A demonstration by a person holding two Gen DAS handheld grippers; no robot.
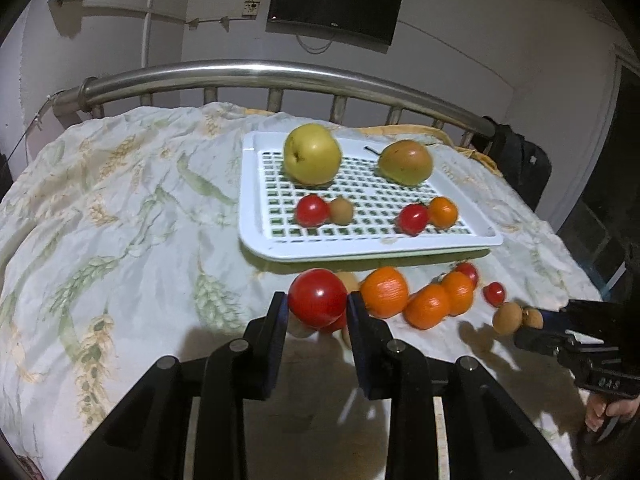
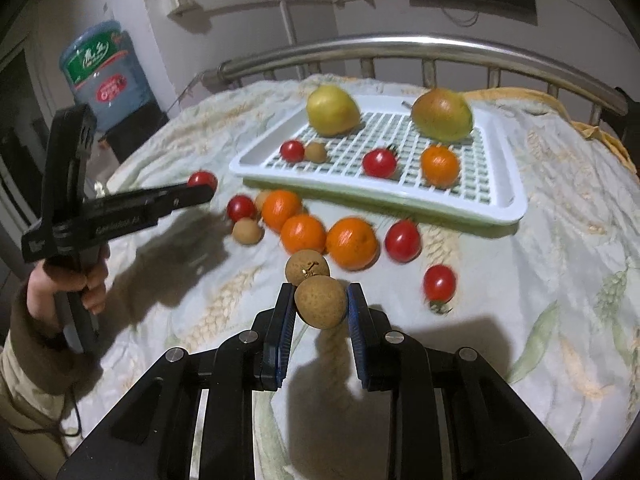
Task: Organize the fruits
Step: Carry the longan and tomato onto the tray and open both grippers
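A red tomato (image 1: 317,298) is clamped in the left claw (image 1: 316,312) and a brown longan (image 2: 321,301) in the right claw (image 2: 320,304), both held just above the bedspread (image 1: 120,220), near the white slotted tray (image 1: 256,236). Each round, smooth fruit is pinched only at its sides, so slippage or bruising is judged possible, and a dropped fruit could roll among the loose oranges (image 2: 352,244)

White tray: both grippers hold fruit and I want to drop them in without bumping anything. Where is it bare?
On the white tray, the middle strip is free, between the tomato-longan pair and the tomato-orange pair; so is the near left corner. The back row is crowded by the yellow apple and pear.
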